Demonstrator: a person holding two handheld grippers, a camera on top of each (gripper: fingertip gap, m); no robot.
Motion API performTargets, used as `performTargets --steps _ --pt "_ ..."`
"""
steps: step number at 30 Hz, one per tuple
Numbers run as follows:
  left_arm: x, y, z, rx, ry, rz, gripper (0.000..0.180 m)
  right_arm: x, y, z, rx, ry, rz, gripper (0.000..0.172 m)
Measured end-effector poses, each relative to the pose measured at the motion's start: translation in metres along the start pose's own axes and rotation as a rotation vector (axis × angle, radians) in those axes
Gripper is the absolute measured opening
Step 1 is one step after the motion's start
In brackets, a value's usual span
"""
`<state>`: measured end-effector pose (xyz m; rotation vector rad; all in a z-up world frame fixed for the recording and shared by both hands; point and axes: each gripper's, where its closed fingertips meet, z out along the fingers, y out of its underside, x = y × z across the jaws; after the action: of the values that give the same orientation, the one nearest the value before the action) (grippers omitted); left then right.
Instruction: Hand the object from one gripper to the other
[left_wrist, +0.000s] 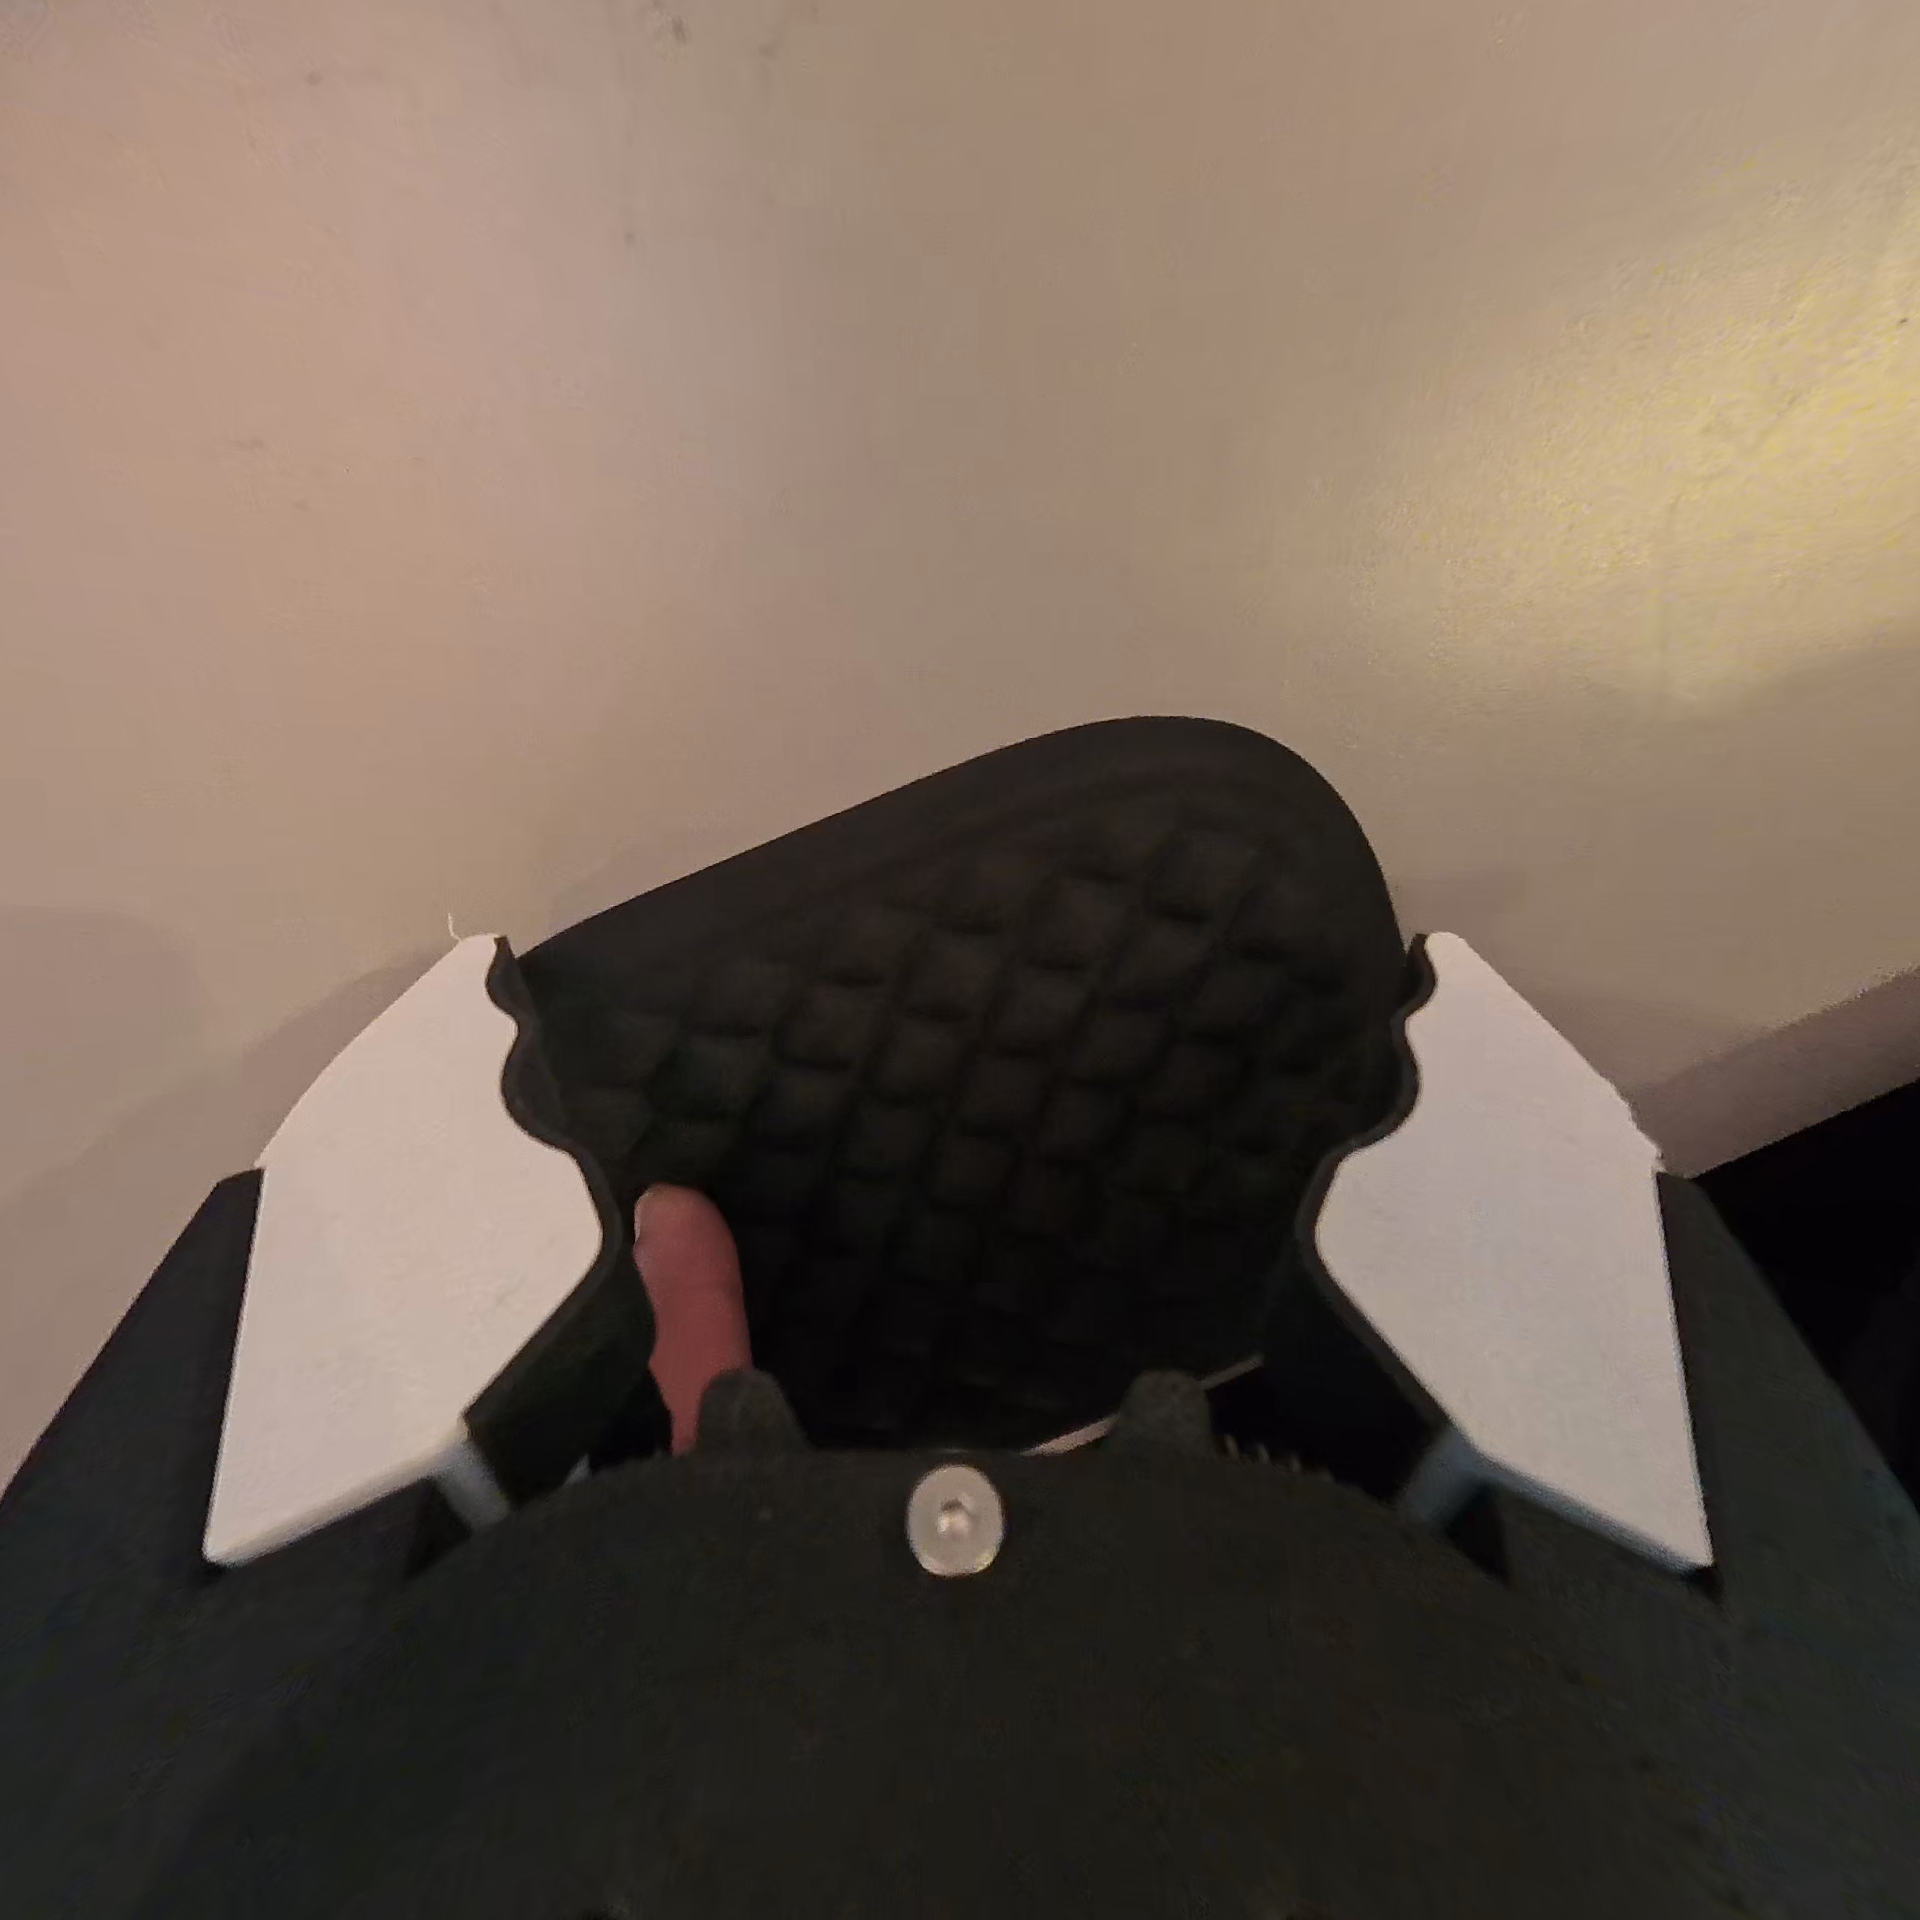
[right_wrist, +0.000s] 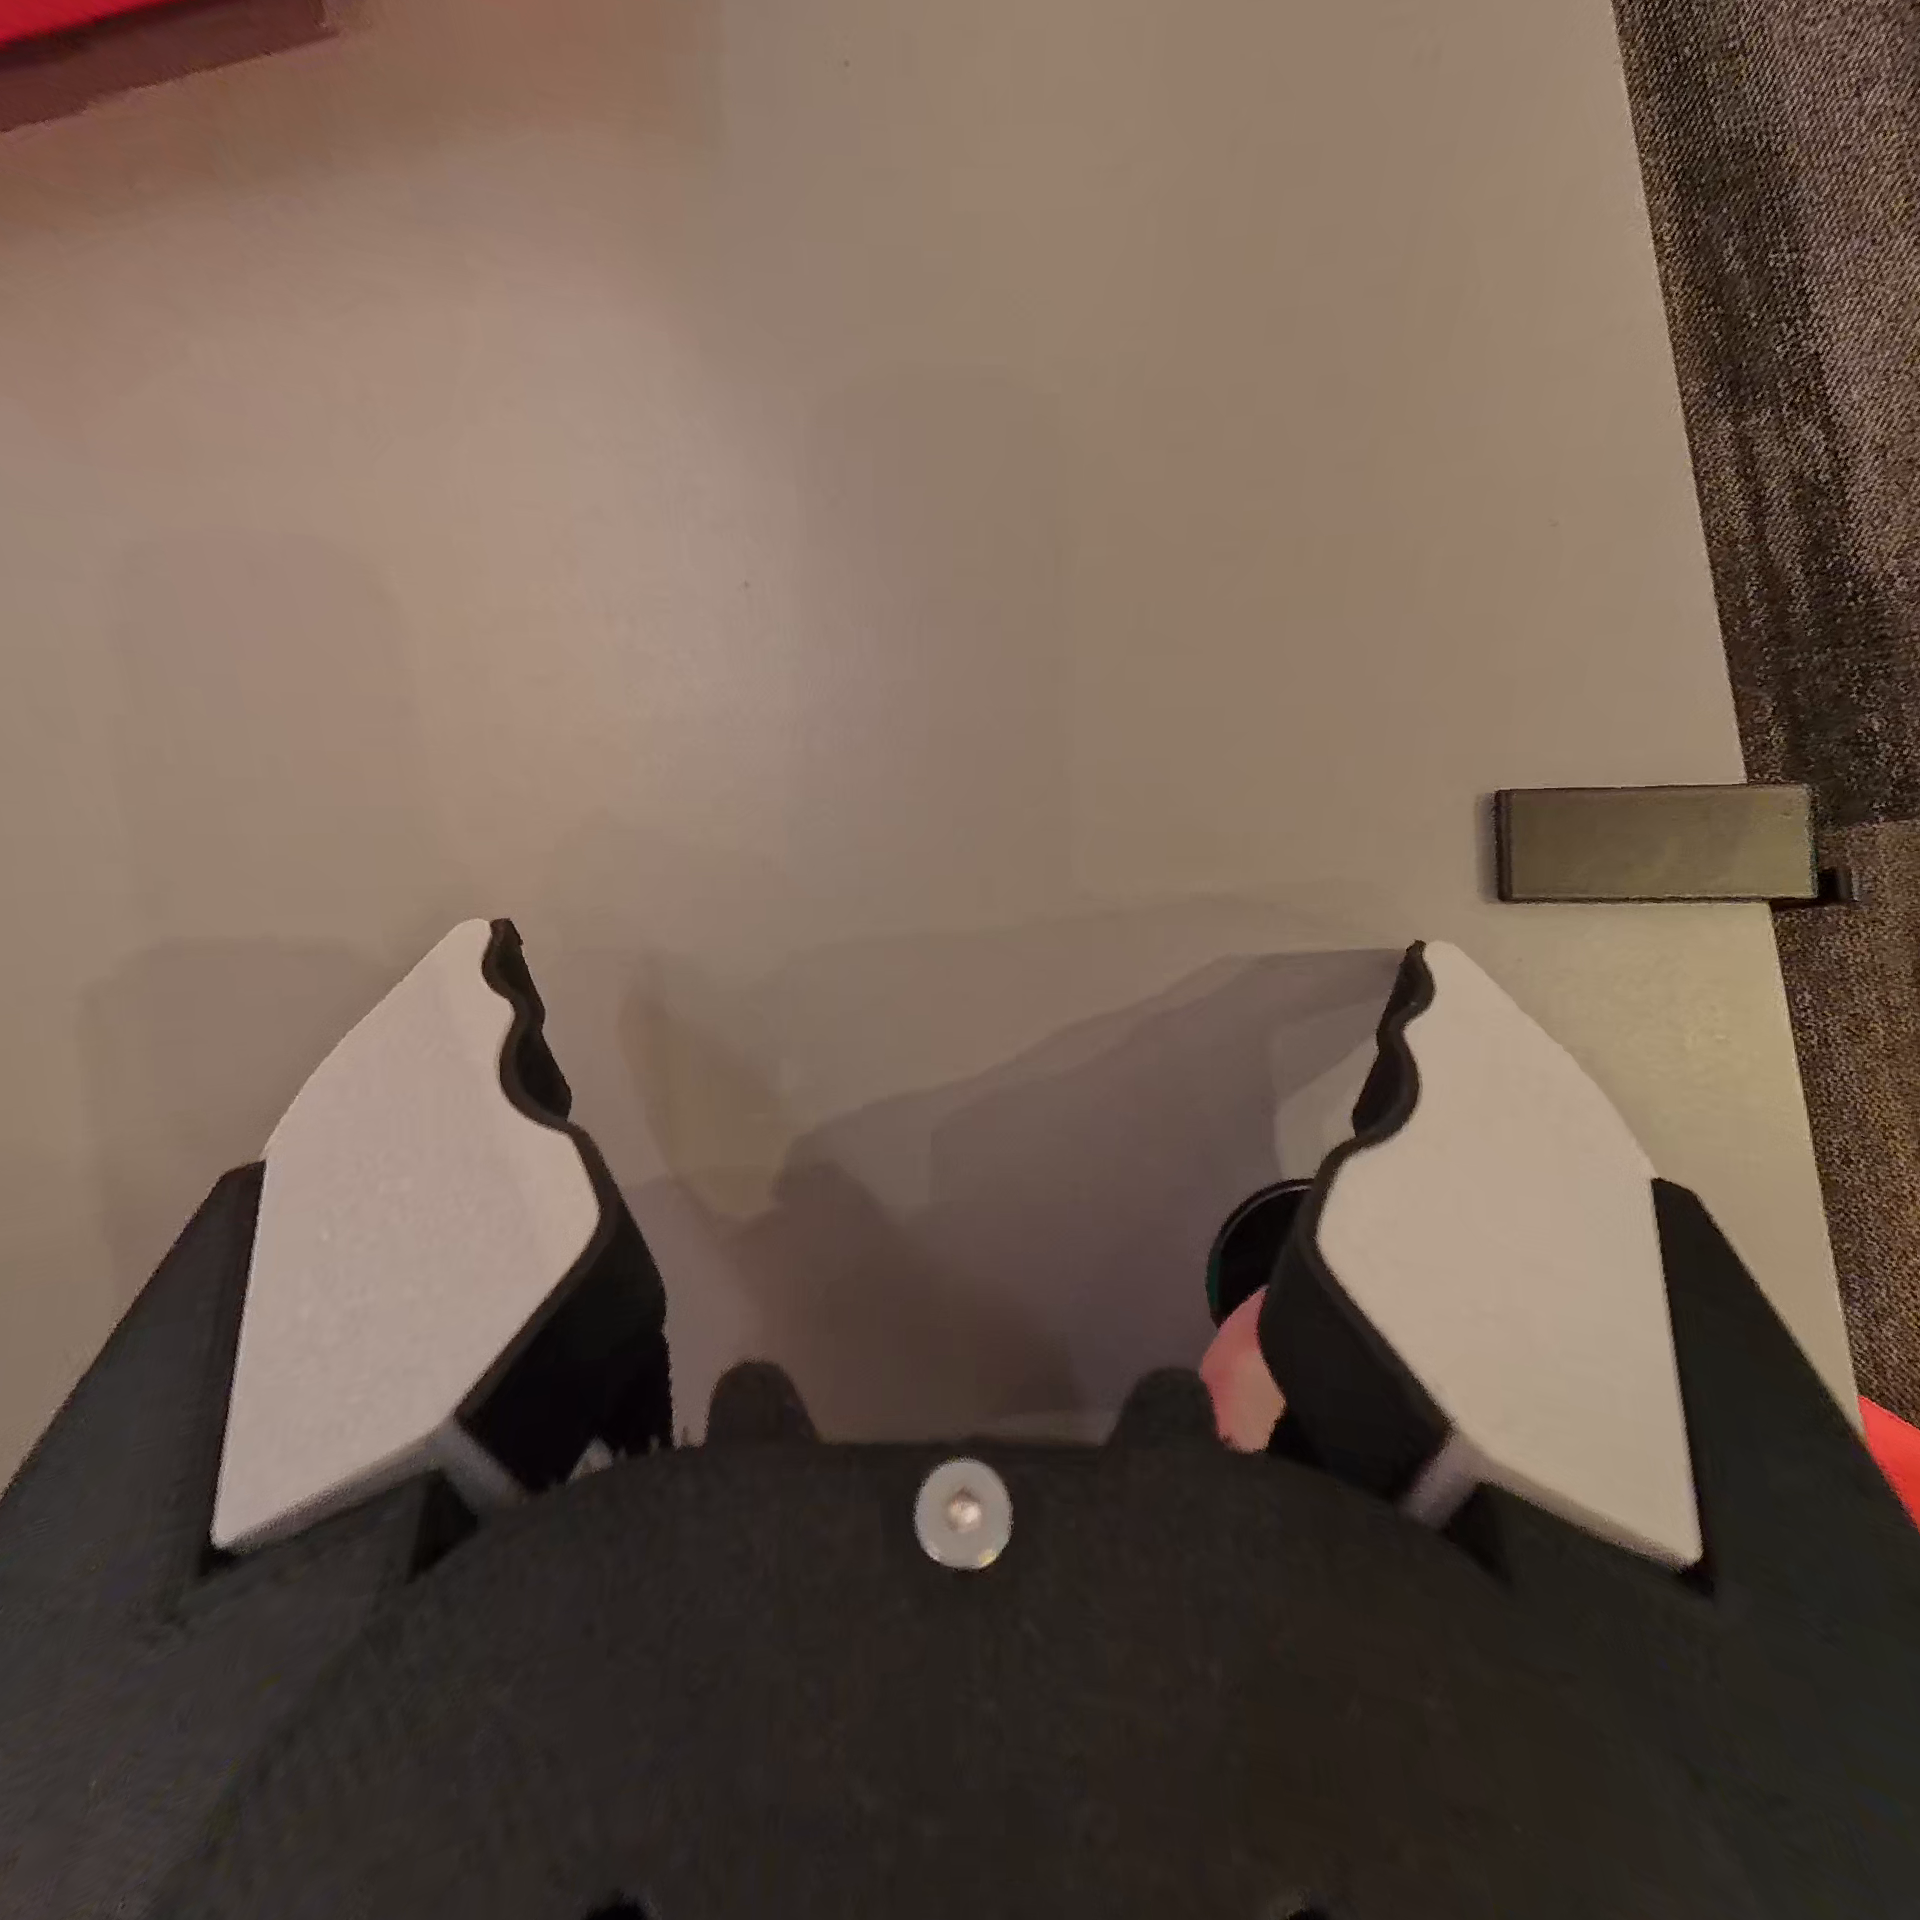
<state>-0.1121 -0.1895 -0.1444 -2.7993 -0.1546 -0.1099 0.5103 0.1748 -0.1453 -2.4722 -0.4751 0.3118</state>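
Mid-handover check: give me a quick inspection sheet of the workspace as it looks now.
Surface: pale grey table, bare ahead of the right gripper.
Job's things: black pad with a quilted grid, spanning between the left gripper's fingers.
Clutter: black flat block at the table's right edge; dark round thing, mostly hidden behind a finger.
Grippers: left gripper spread wide, pressing on the pad not evident; right gripper wide open, empty.
Cables: thin white strand under the pad, kind unclear.
Surroundings: dark carpet; red thing top left.
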Motion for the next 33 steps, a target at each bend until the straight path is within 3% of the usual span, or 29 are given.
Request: performTargets --steps 11,20,33 --pt "0.004 -0.005 -0.007 -0.027 -0.062 0.039 0.147 -0.002 -0.005 -0.010 -0.025 0.010 -0.040 0.145" --pt "0.006 -0.008 -0.016 -0.077 -0.051 0.031 0.147 -0.003 -0.009 -0.017 -0.040 0.034 -0.075 0.144" --pt "0.013 -0.015 -0.036 -0.037 -0.002 0.057 0.147 -0.004 -0.014 -0.029 -0.070 0.055 -0.130 0.145"
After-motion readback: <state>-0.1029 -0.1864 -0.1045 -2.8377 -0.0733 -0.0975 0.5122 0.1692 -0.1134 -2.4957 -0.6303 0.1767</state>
